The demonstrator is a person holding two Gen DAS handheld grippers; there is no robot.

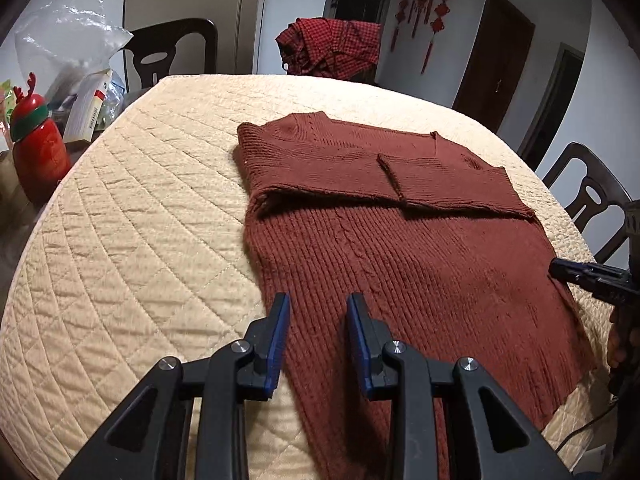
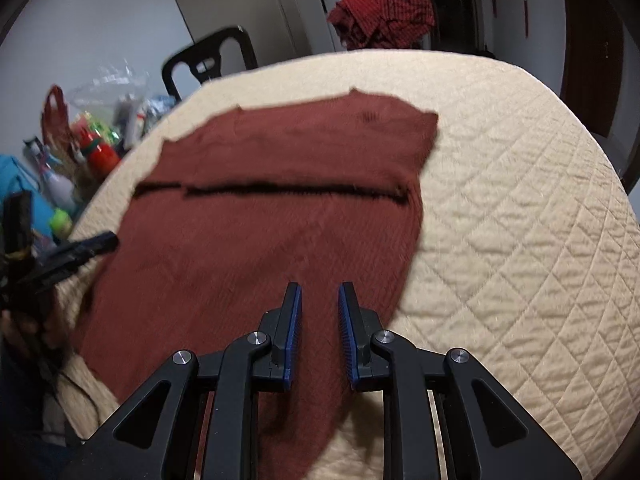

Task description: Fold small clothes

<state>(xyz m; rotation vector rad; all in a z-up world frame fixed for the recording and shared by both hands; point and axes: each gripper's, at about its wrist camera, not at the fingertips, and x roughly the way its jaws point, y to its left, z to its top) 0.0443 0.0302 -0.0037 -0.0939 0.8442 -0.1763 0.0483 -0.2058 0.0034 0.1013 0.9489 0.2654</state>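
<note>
A rust-brown knitted sweater (image 1: 400, 256) lies flat on the cream quilted table cover (image 1: 132, 216), with its sleeves folded across the upper body. My left gripper (image 1: 318, 300) is open and empty, hovering over the sweater's near left hem. My right gripper (image 2: 319, 290) is open and empty, over the near right hem of the sweater (image 2: 260, 232). The right gripper also shows at the right edge of the left wrist view (image 1: 560, 270); the left gripper shows at the left of the right wrist view (image 2: 108, 240).
A red checked cloth (image 1: 332, 46) hangs on a chair at the far side. Dark chairs (image 1: 176, 52) stand around the table. A red reindeer bottle (image 1: 38, 152), boxes and a plastic bag (image 1: 76, 40) crowd the left.
</note>
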